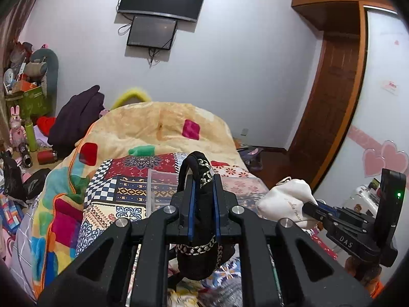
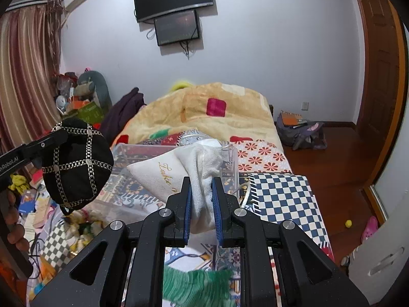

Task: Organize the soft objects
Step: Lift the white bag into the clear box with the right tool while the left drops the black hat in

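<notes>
My left gripper (image 1: pixel 203 179) is shut on a black cap with silver chain trim (image 1: pixel 198 253), held above the bed; the cap also shows in the right wrist view (image 2: pixel 76 163) at the left. My right gripper (image 2: pixel 202 186) is shut on a white cloth pouch with gold lettering (image 2: pixel 163 174), held above the bed; the pouch shows in the left wrist view (image 1: pixel 283 202) at the right, with the right gripper (image 1: pixel 310 208) pinching it. A clear plastic box (image 2: pixel 143 153) sits on the bed just beyond both items; it also shows in the left wrist view (image 1: pixel 161 179).
A patterned patchwork cover (image 2: pixel 281 194) and a bunched yellow blanket (image 2: pixel 204 112) lie on the bed. Dark clothing (image 1: pixel 76 117) sits at the far left of the bed. Clutter covers the floor on the left (image 2: pixel 38 204). A bag (image 2: pixel 299 130) lies on the wooden floor at the right.
</notes>
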Demonstrator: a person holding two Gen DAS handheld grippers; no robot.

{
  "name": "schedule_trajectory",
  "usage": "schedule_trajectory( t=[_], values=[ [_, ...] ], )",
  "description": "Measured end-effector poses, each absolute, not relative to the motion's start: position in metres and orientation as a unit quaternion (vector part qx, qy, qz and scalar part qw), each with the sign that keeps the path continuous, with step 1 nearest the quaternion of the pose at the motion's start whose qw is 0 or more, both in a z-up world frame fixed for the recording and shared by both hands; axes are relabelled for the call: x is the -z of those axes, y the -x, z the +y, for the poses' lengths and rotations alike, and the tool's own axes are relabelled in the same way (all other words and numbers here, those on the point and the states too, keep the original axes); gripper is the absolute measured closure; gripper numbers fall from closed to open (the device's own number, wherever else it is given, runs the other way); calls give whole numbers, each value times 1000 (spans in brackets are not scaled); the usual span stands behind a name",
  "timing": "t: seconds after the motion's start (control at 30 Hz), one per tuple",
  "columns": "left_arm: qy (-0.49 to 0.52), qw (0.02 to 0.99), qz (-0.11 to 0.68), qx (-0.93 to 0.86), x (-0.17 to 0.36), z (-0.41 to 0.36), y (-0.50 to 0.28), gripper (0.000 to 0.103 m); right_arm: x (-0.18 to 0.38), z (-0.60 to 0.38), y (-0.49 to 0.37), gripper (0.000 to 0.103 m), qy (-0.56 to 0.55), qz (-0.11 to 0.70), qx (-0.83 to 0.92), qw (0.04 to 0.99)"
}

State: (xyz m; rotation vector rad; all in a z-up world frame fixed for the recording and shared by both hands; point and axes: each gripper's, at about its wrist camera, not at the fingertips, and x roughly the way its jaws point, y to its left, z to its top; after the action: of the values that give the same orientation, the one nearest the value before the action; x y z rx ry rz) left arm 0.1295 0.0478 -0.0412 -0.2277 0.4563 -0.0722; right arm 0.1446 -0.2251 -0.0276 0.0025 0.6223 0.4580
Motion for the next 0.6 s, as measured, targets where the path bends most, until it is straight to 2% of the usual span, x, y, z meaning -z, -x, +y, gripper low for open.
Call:
schedule_trajectory(
  t=[0.6],
  values=[
    [108,937,332,12,98,50,-204,92,53,-204,-169,88,28,363,-232,902]
  ],
)
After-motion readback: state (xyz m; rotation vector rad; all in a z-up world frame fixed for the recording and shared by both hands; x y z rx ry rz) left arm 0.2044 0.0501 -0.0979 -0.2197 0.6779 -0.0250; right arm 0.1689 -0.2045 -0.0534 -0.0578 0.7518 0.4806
